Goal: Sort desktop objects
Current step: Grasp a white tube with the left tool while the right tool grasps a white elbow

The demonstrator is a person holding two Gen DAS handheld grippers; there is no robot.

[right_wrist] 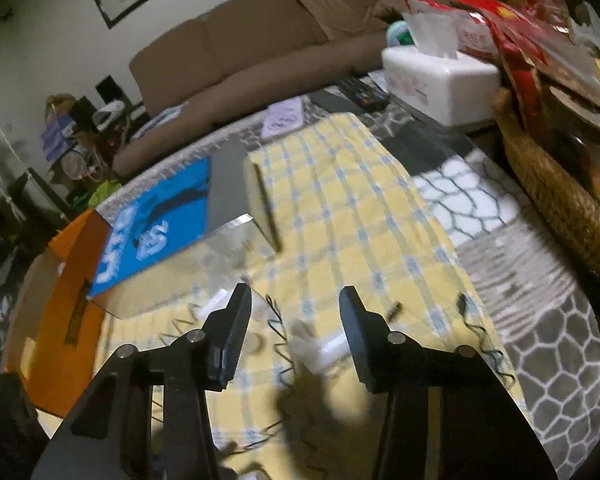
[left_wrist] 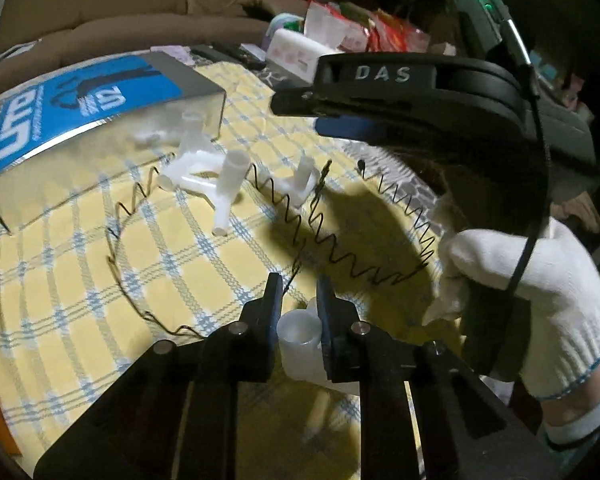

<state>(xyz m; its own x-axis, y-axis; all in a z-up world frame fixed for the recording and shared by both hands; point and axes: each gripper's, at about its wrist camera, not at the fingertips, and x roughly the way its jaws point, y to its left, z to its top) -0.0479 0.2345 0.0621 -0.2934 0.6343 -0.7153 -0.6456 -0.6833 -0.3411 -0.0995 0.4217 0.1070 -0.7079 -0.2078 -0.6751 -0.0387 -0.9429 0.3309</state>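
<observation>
My left gripper (left_wrist: 298,294) is shut on a white plastic tube connector (left_wrist: 300,340), held above the yellow checked cloth (left_wrist: 80,280). More white plastic connectors (left_wrist: 216,176) lie on the cloth ahead, among thin black coiled springs (left_wrist: 384,232). My right gripper (right_wrist: 296,304) is open and empty, hovering over the cloth above a blurred white connector (right_wrist: 324,350) and springs (right_wrist: 278,320). In the left wrist view the right gripper's black body (left_wrist: 420,92), marked DAS, hangs at the upper right, held by a white-gloved hand (left_wrist: 540,300).
A blue and grey box (left_wrist: 92,120) lies at the cloth's left, also in the right wrist view (right_wrist: 172,220). An orange box (right_wrist: 72,312) sits beside it. A white tissue box (right_wrist: 440,80), remotes (right_wrist: 364,92), snack bags and a woven basket (right_wrist: 560,192) stand at the back right.
</observation>
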